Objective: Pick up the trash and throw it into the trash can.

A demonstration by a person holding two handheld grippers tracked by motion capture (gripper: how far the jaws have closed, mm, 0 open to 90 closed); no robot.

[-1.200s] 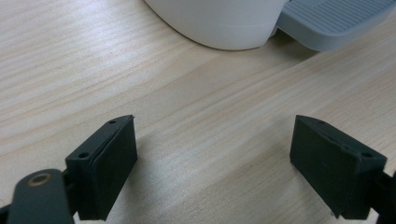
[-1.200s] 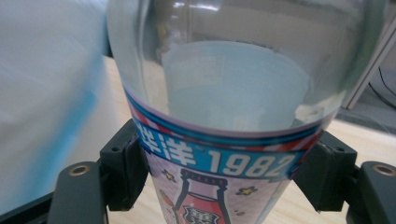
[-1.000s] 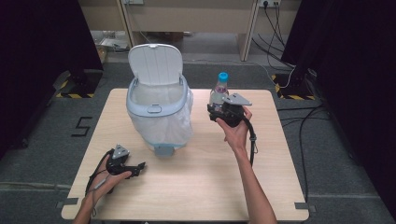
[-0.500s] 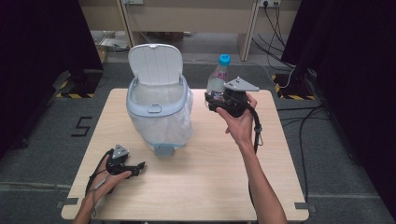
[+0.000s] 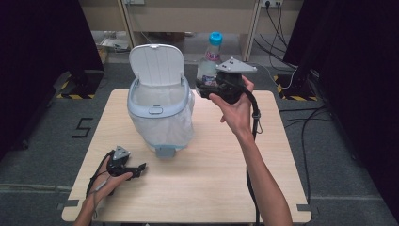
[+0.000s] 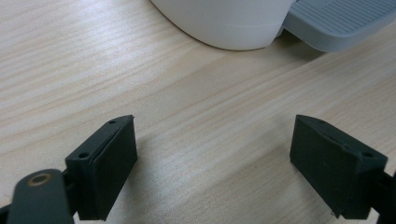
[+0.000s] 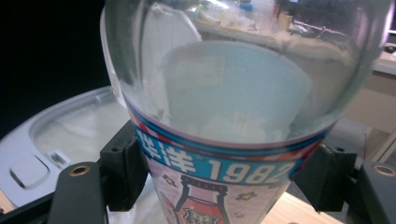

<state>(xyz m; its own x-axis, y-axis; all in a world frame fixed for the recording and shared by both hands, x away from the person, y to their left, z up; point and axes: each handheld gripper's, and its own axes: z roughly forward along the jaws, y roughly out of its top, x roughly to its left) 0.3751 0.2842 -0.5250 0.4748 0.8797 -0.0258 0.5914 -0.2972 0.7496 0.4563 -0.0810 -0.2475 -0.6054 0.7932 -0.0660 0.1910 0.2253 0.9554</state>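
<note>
already clamped upright in the right gripper (image 5: 209, 87), bottle (image 5: 210, 63) left of which sits the open bin (image 5: 160, 110); left gripper (image 5: 136, 169) wide, empty.

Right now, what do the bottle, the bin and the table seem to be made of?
Bottle: clear glossy plastic, likely; see-through wall with reflections, printed label, blue cap.
Bin: matte pale plastic; moulded hinged lid, thin translucent liner, probably plastic film.
Table: light wood or wood-look laminate; straight grain, low sheen.
</note>
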